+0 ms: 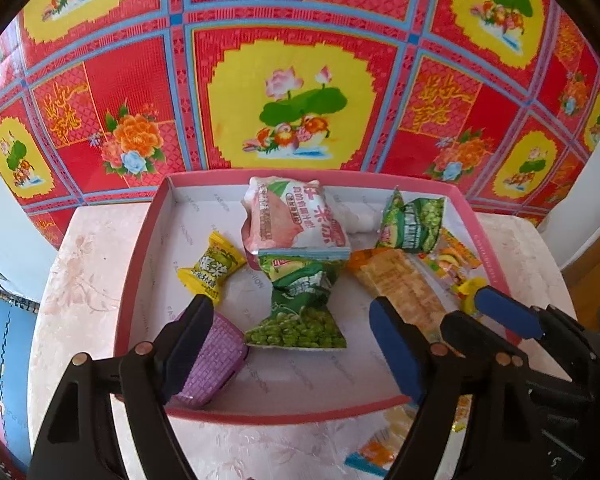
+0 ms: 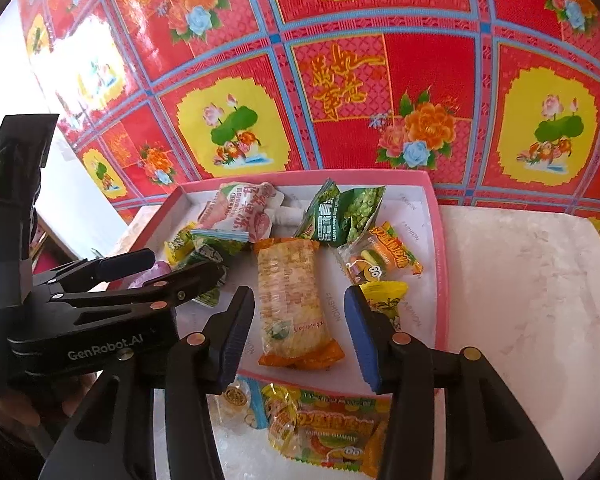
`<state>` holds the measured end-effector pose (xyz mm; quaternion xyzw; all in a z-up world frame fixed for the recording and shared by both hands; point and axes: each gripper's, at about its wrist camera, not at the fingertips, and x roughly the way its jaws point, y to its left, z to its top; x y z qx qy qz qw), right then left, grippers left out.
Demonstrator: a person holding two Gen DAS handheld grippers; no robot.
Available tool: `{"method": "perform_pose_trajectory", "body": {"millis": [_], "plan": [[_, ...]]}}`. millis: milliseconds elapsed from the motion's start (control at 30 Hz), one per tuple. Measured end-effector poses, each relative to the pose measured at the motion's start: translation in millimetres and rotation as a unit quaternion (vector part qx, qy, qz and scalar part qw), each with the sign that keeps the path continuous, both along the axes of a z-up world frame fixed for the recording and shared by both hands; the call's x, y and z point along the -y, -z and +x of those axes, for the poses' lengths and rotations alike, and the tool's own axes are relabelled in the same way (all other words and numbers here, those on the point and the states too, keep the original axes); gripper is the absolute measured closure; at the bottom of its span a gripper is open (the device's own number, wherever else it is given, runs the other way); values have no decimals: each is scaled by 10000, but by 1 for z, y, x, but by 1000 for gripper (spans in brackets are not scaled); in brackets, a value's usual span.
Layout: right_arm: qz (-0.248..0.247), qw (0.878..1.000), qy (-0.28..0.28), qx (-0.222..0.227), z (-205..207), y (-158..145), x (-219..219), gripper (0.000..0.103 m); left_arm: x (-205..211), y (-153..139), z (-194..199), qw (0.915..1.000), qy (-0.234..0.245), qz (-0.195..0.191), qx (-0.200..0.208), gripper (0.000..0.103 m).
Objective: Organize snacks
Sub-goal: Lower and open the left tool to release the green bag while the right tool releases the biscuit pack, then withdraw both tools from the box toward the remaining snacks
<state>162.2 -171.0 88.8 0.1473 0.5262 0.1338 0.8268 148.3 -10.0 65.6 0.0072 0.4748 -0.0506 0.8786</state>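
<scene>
- Pink-rimmed tray (image 2: pixel 442 240), "FASHION" printed on its liner — holding long orange cracker pack (image 2: pixel 290 300) mid-tray.
- Right claw (image 2: pixel 300 334) released, straddling that pack's near end.
- Left claw (image 1: pixel 292 344) released over the tray — "GenRobot.AI" on its body.
- Gummy packet (image 2: pixel 332 436) on counter (image 2: pixel 520 300), just outside the tray's near rim.

Pale marbled tabletop (image 1: pixel 80 280), faint pink floral veining, seen again in right wrist view (image 2: pixel 520 300); rounded corners

Behind it, upright red backdrop sheet (image 1: pixel 140 60) with blue grid lines, filling upper part of both views (image 2: pixel 420 60); yellow medallions with lotus and ducks (image 1: pixel 292 108), orange and blue flower clusters (image 2: pixel 420 136), gold Chinese characters (image 2: pixel 340 80)

White wall (image 1: pixel 4 232) left of backdrop; blue floor patch (image 1: pixel 4 340) low at left edge
</scene>
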Motion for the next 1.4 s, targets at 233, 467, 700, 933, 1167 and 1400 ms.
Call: {"method": "perform_pose_trajectory", "body": {"millis": [233,467,700,933,1167,1400], "plan": [[0,9999,96,47,-13,-11,9,55,1,-18,-23,10000,73,-34,50,19],[-16,9998,188,18,-28,-16,17,55,-2,-23,-31,9999,94,-92,12,19],[-32,9995,303,-41,-44,-15,28,55,14,-13,-31,9998,207,-70,4,19],[-24,9991,414,-130,-58,-12,41,55,24,-6,-42,9995,304,-39,-95,19],[15,9983,515,-271,-69,-6,52,55,33,9,-51,9989,384,20,-277,19],[30,9976,593,-365,-75,0,60,55,39,24,-56,9976,489,32,-479,20]]}}
